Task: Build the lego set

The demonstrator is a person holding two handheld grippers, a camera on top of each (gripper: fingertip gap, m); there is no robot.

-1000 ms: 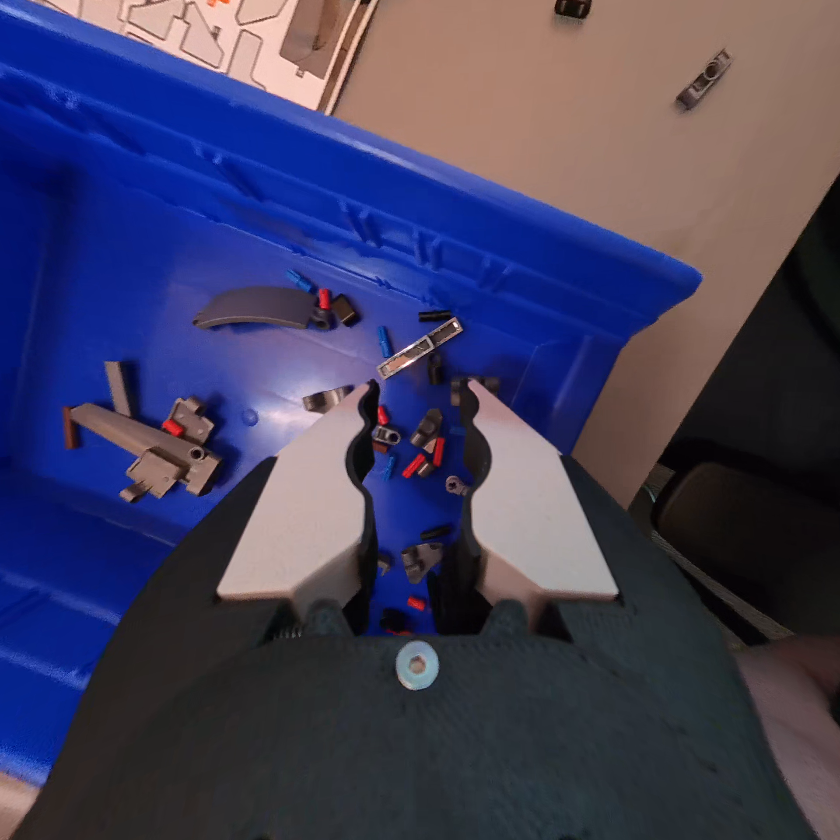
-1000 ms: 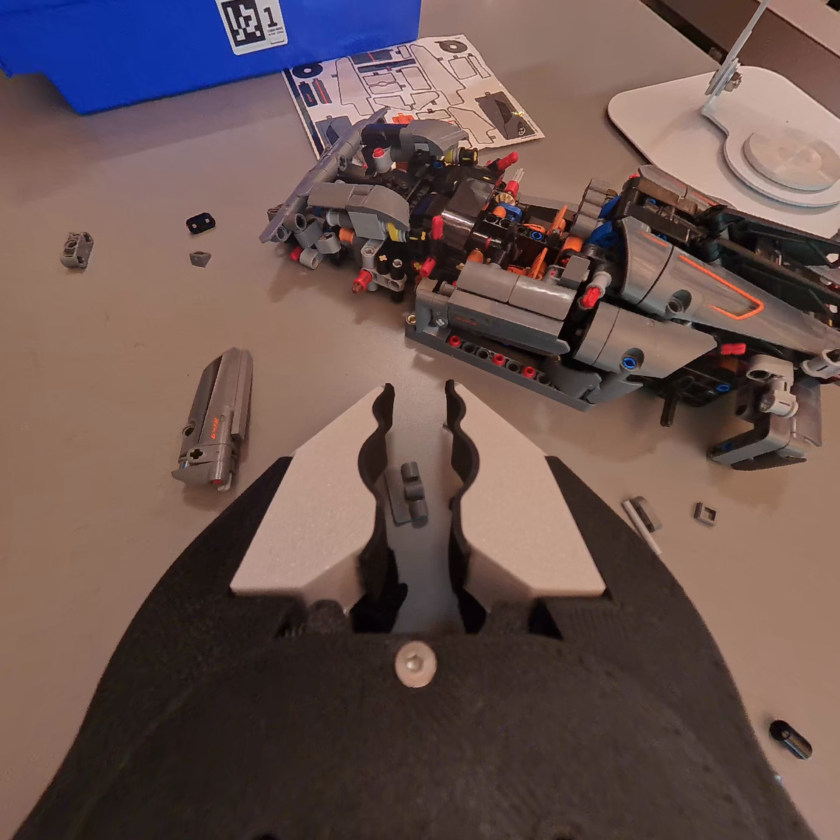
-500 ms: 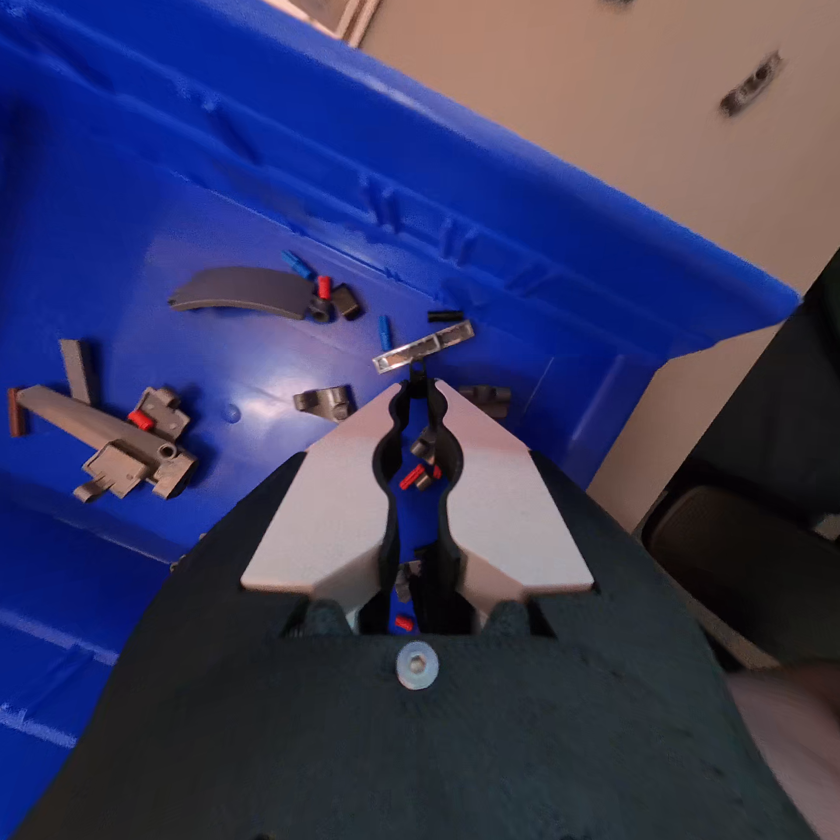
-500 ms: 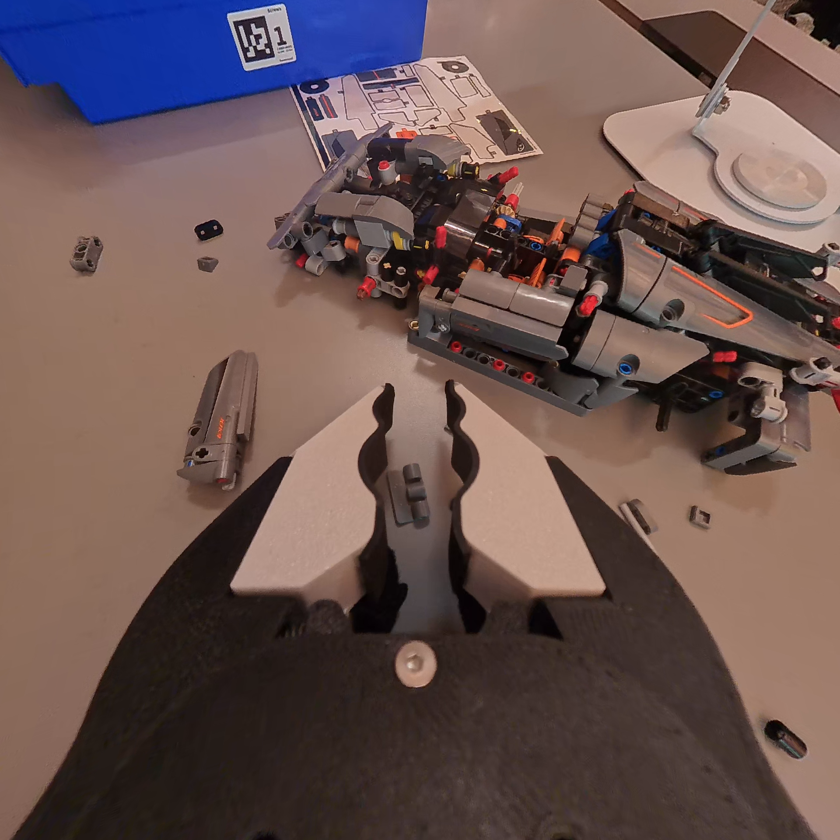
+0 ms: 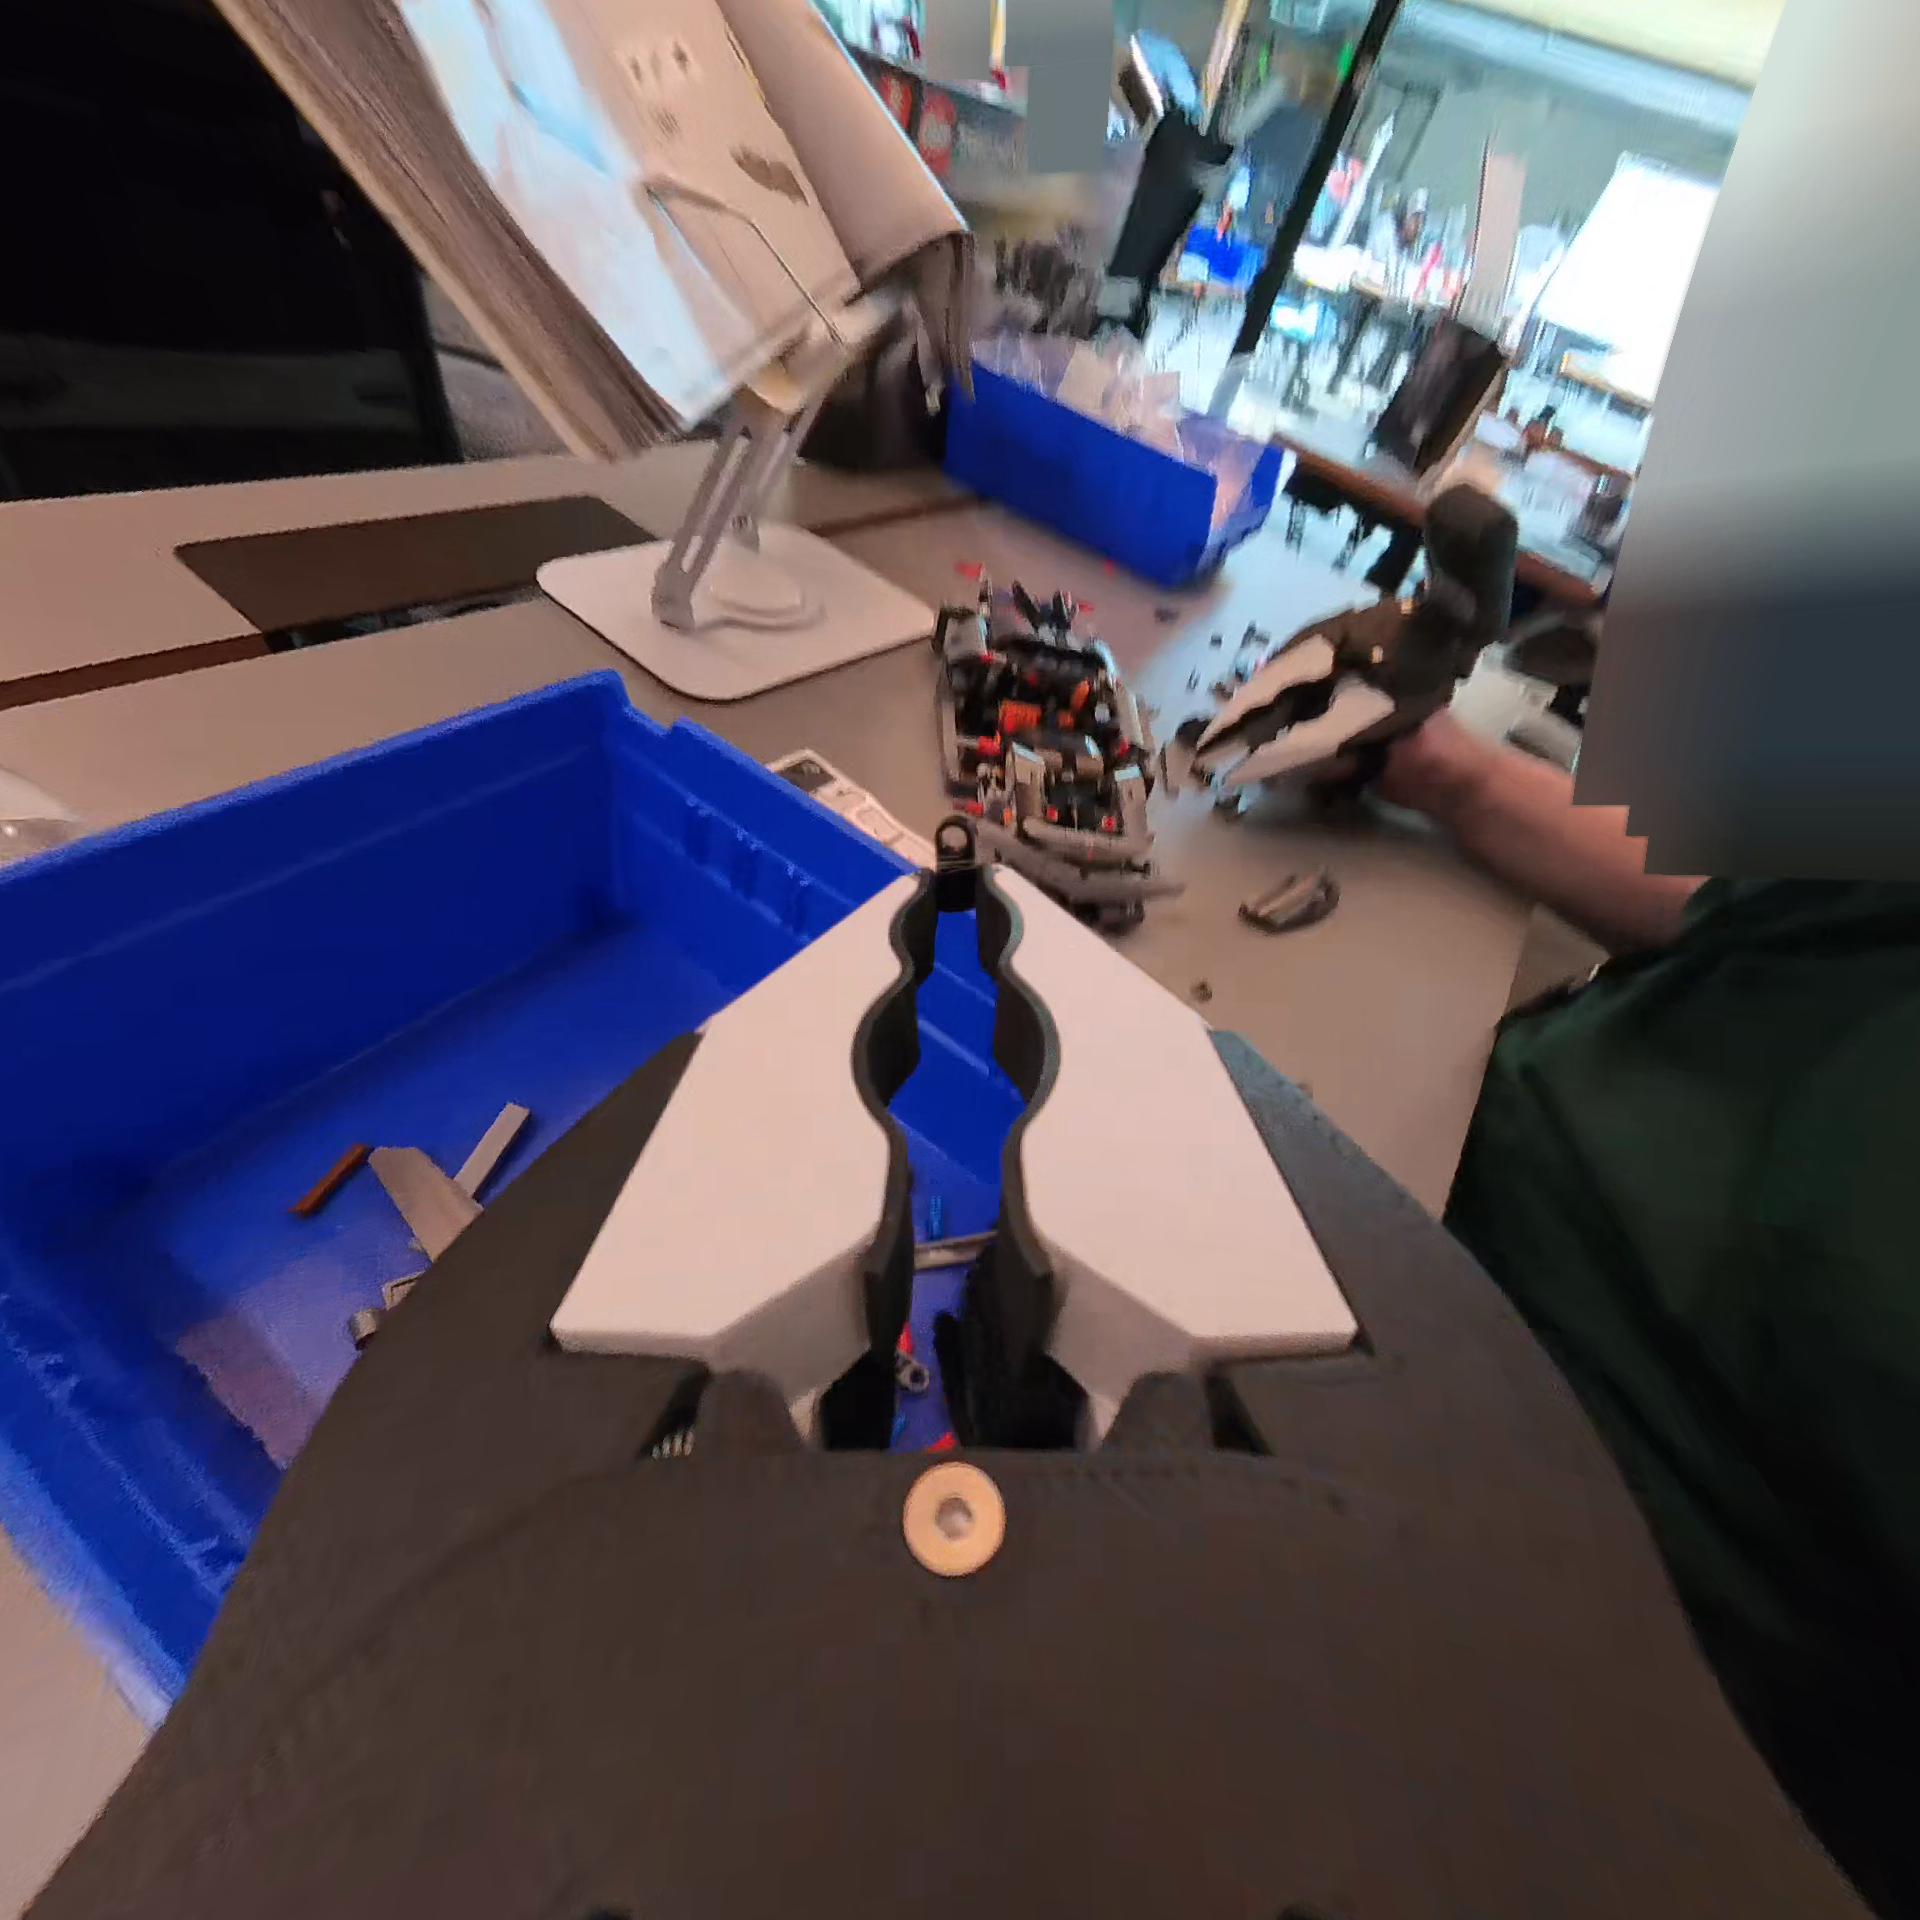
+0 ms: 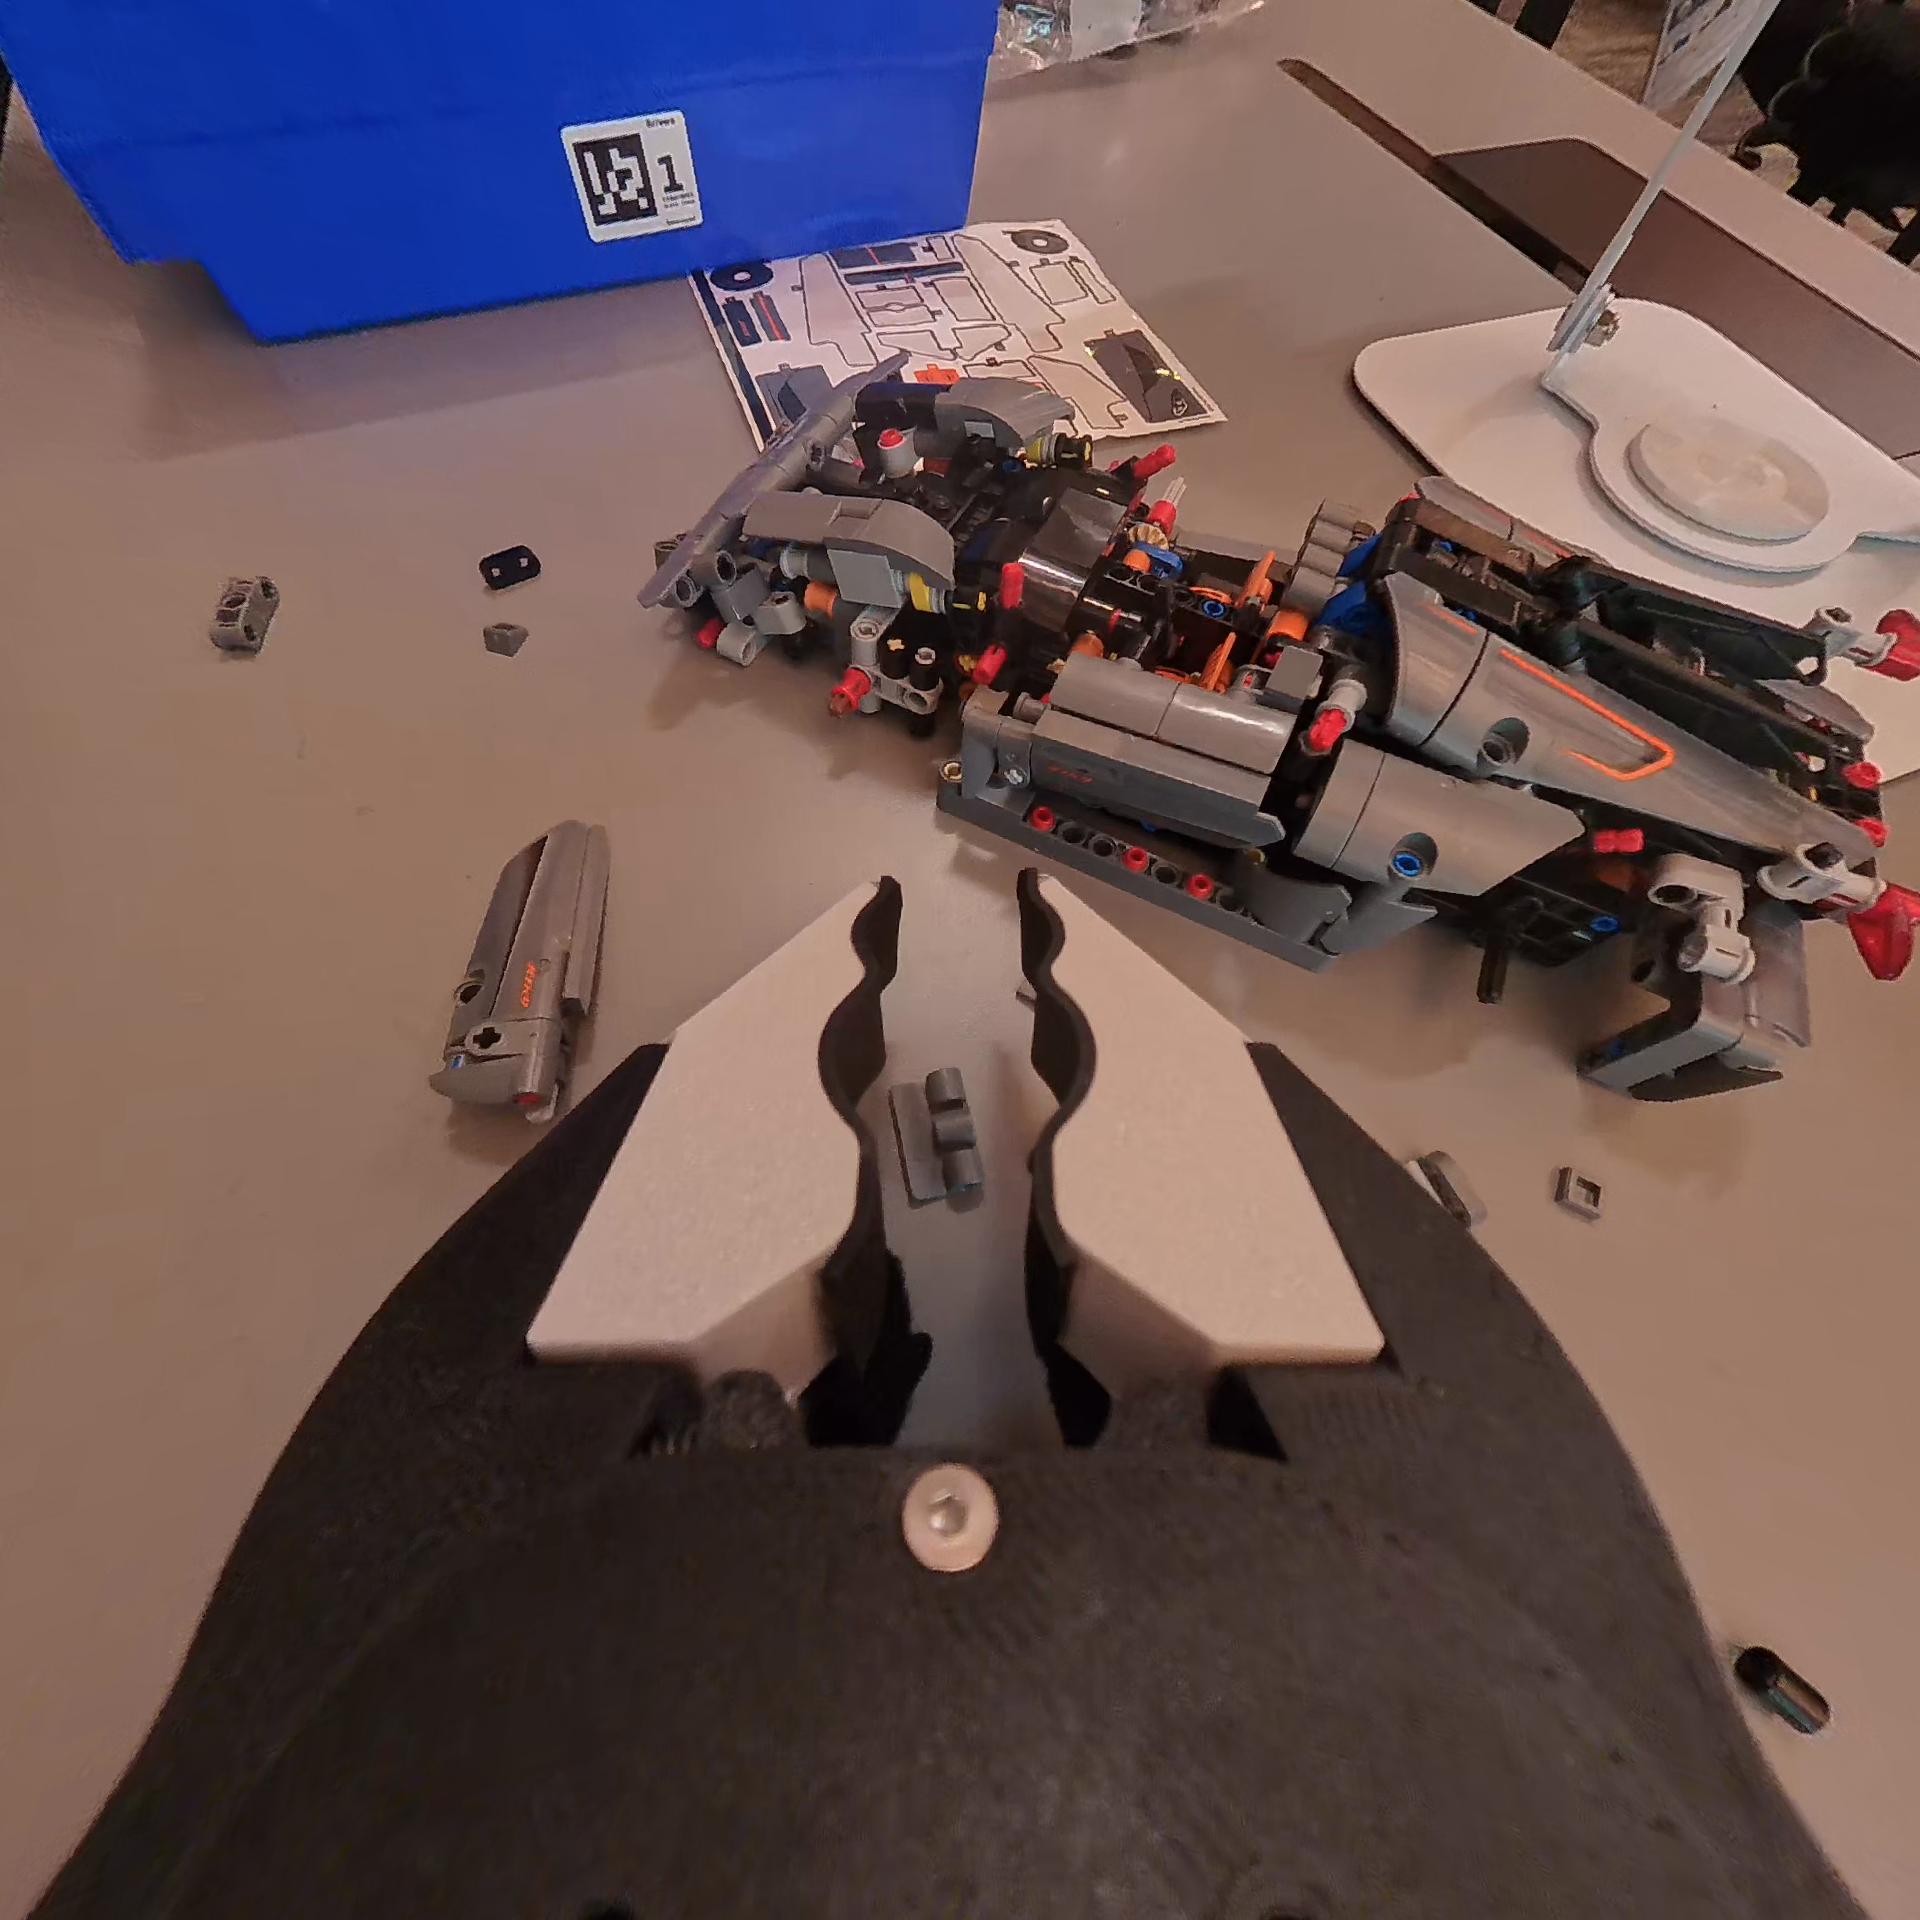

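A small black connector piece (image 5: 953,854) sits pinched at the tips of the left gripper (image 5: 953,883), above the blue bin (image 5: 312,831). The half-built lego model (image 6: 1299,686) lies at one o'clock from the right gripper (image 6: 958,894), whose fingers stand apart over a small grey piece (image 6: 935,1138).

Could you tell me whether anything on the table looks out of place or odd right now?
Nothing looks damaged. Loose pieces lie scattered around the half-built model, such as a grey panel piece on its own and a small black part near the table edge.
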